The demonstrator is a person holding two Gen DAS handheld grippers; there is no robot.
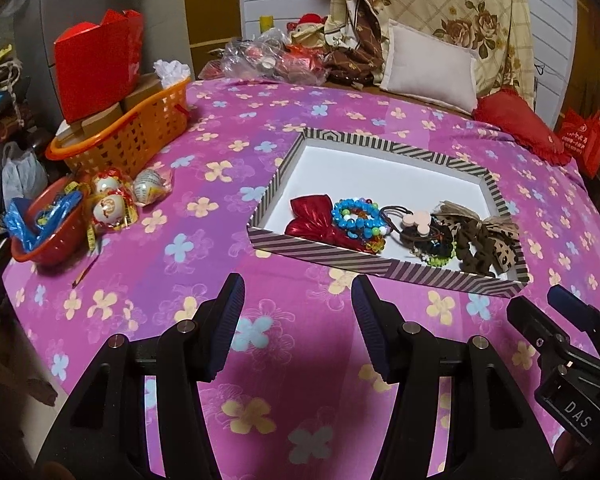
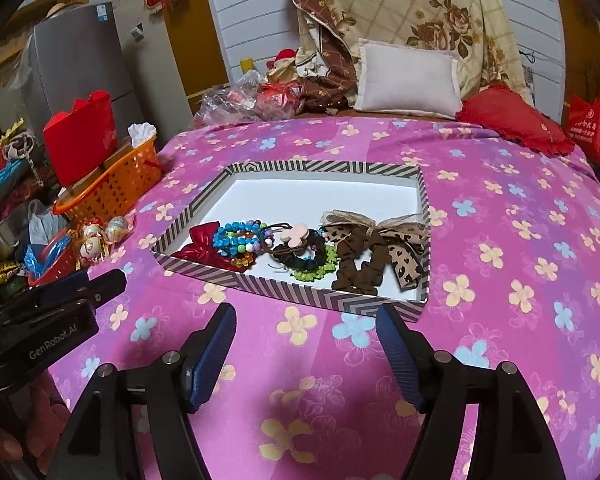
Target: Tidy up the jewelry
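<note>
A shallow striped box (image 1: 380,268) with a white floor lies on the pink flowered bedspread (image 1: 220,240). Along its near side lie a red bow (image 1: 312,220), blue bead bracelets (image 1: 354,216), dark hair ties with a pink flower (image 1: 416,220) and a brown leopard-print bow (image 1: 488,236). My left gripper (image 1: 298,284) hovers open over the cloth just short of the box, with nothing between its fingers. My right gripper (image 2: 306,314) is open too and empty, facing the box rim (image 2: 300,288). Each view catches the other gripper at its edge: the right gripper (image 1: 536,300) and the left gripper (image 2: 100,280).
At the left edge of the bed are an orange basket (image 1: 140,136) holding a red box, a red bowl (image 1: 48,236) with wrappers, and wrapped egg-shaped sweets (image 1: 112,200). A pale pillow (image 1: 428,68), a red cushion (image 1: 516,124) and folded quilts lie at the far end.
</note>
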